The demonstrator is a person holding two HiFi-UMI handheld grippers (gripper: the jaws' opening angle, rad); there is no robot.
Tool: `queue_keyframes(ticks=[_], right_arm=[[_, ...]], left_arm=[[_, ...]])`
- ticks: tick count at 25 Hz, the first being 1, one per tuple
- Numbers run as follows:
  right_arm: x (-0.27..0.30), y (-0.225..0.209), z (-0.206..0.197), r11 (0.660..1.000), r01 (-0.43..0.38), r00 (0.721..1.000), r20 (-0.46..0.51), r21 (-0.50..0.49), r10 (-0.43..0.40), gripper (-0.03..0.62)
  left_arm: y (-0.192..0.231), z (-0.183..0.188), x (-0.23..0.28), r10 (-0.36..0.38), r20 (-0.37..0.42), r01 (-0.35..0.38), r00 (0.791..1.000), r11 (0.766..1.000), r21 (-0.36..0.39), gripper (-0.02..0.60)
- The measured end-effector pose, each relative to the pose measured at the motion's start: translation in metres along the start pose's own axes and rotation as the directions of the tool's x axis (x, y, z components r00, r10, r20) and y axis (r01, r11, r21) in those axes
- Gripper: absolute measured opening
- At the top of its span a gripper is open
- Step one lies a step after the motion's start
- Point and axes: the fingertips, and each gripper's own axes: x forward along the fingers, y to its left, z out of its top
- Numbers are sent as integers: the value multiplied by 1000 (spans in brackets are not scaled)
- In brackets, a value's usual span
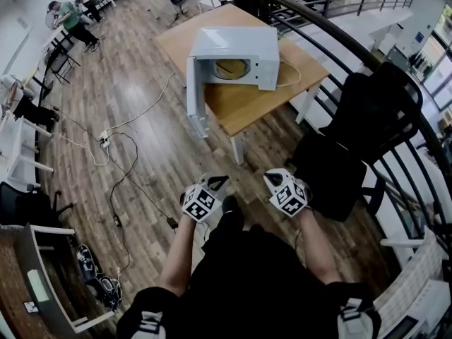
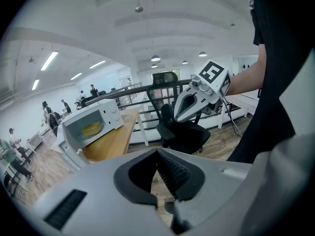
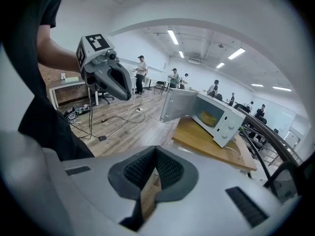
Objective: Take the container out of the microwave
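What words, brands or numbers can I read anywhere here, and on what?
No text can be read.
microwave: any print on it is too small to read.
left gripper and right gripper: their cubes carry black-and-white square patterns, not letters or numbers.

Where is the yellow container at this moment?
In the head view the yellow container sits at the top centre, inside the open white microwave, which stands on the wooden table.
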Motion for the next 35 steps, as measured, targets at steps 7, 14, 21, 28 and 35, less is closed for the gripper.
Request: queue_keyframes(ticks=[7, 14, 21, 28, 35], right_arm=[[23, -26, 11, 999, 29, 999, -20, 36, -29, -1], [54, -46, 28, 998, 34, 999, -37, 58, -32, 0], [81, -64, 39, 996, 46, 997, -62, 76, -41, 0], [107, -84, 46, 992, 77, 993, -101, 100, -67, 0], [130, -100, 58, 988, 105, 988, -125, 117, -90, 0]], left_arm=[[40, 6, 10, -11, 37, 11, 999, 1000, -20, 2], [90, 3, 20, -17, 45, 19, 999, 999, -29, 2], [136, -4, 34, -39, 46, 40, 998, 999, -21, 2], [181, -11, 52, -68, 49, 68, 996, 998, -2, 2], [221, -2, 69, -95, 67, 92, 993, 994, 51, 2]])
